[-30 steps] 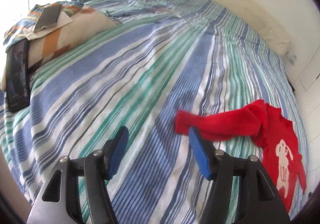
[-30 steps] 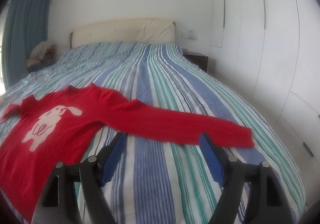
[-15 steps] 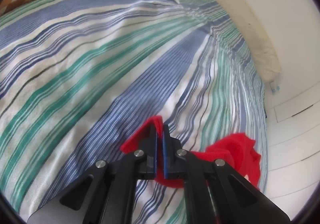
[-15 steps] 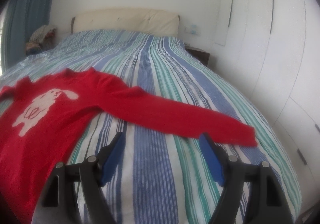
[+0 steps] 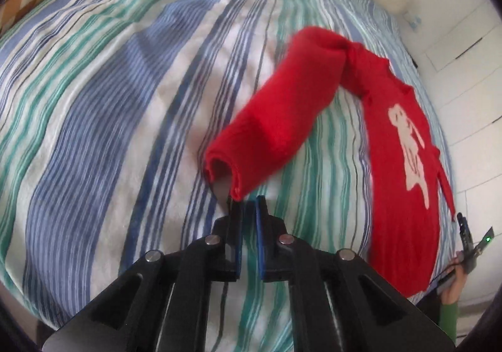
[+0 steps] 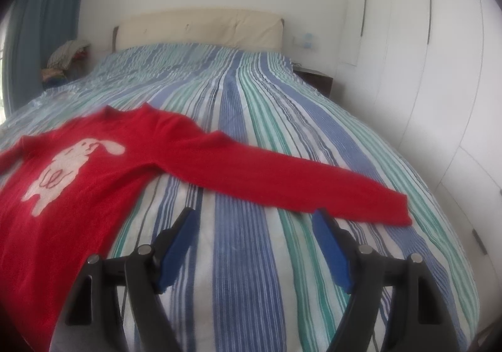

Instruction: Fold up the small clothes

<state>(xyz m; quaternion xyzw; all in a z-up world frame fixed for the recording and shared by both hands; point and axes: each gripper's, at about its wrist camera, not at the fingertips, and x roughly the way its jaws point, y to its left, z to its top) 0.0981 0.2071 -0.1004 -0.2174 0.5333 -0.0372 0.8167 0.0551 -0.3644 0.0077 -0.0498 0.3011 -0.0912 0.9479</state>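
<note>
Right wrist: striped bedspread, white wardrobe | right tool spread | left tool pinching sleeve cuff

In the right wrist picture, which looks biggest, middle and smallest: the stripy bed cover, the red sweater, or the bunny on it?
1. Stripy bed cover, filling most of the view.
2. Red sweater, spread flat on the cover.
3. Bunny, just a patch on the sweater's front.

The sweater lies nearer the camera than most of the cover, yet the order is clear.

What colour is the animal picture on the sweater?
Pale pink-cream, on the red sweater; the animal picture shows best in the right wrist view.
</note>
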